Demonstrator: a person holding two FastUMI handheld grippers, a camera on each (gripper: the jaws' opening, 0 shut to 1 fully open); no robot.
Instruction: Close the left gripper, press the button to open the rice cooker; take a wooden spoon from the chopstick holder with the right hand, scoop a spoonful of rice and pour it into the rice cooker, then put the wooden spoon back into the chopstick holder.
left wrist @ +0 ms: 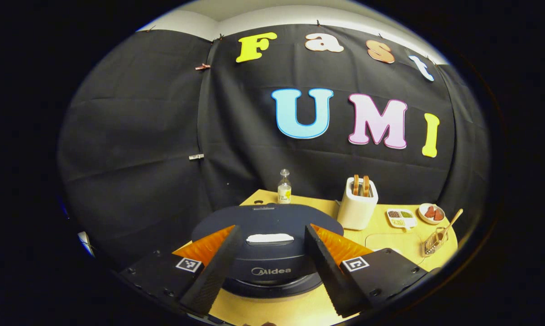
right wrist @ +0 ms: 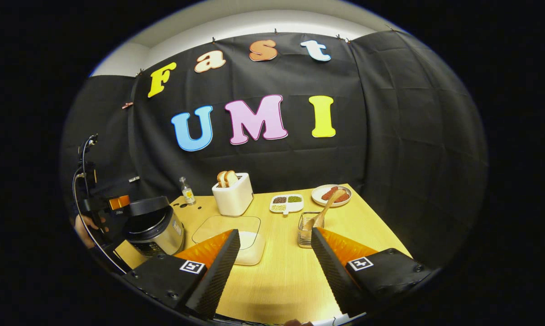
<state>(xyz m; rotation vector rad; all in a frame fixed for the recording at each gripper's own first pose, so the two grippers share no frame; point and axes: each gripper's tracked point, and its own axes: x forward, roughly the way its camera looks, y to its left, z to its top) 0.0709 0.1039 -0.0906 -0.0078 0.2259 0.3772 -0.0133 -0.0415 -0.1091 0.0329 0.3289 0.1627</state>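
The left gripper (left wrist: pixel 269 253) hangs over the rice cooker (left wrist: pixel 265 244) with its fingers spread wide and nothing between them. The cooker's lid is down, and its pale button (left wrist: pixel 270 237) lies straight ahead in the gap between the fingers. That lines it up for the press, but the fingers would have to come together first, so the opening step looks not yet begun.

The right gripper (right wrist: pixel 272 267) is likewise wide open and empty, held above bare bench (right wrist: pixel 281 280). Ahead of it and slightly toward its right finger stands the wire chopstick holder (right wrist: pixel 309 230), with the wooden spoon (right wrist: pixel 323 210) leaning out of it, handle up and tilted away, which leaves the handle free to pinch. Just beyond its left finger sits a clear lidded container (right wrist: pixel 236 237) holding something white, probably the rice. Farther left the rice cooker is in sight, with the other gripper and a hand over it.
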